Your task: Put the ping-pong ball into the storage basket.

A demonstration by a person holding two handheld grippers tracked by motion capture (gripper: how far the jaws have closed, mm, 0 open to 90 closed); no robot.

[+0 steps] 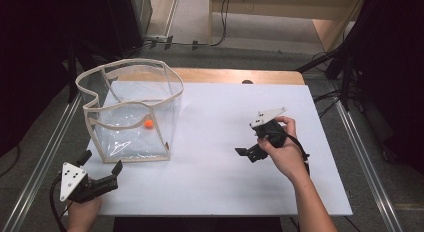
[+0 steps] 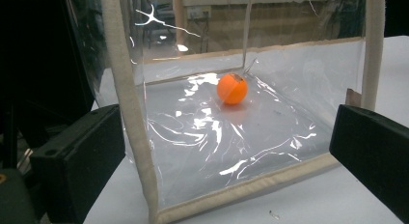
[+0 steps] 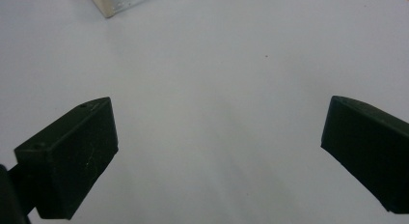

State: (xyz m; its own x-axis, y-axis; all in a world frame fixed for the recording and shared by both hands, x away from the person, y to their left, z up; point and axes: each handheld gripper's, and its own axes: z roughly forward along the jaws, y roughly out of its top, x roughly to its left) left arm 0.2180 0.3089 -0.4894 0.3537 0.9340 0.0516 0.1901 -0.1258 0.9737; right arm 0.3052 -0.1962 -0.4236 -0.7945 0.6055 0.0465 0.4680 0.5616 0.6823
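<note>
A clear plastic box-shaped bag (image 1: pixel 132 112) with beige trim stands open-topped on the left of the white table (image 1: pixel 220 177). An orange ball (image 1: pixel 148 124) lies on its floor. My left gripper (image 1: pixel 103 162) is open at the table's near left corner, just short of the bag's front corner. In the left gripper view the black jaws stand wide on either side of the bag's beige corner seam (image 2: pixel 129 113), with the ball (image 2: pixel 232 89) behind the plastic. My right gripper (image 1: pixel 248 139) is open over bare table right of centre, and the right gripper (image 3: pixel 217 132) holds nothing.
A wooden board (image 1: pixel 235 75) edges the table's far side. Metal rails (image 1: pixel 45 152) run along both sides. Dark equipment and cables (image 1: pixel 345 67) stand beyond the far corners. A corner of the bag (image 3: pixel 113 4) shows at the top of the right gripper view.
</note>
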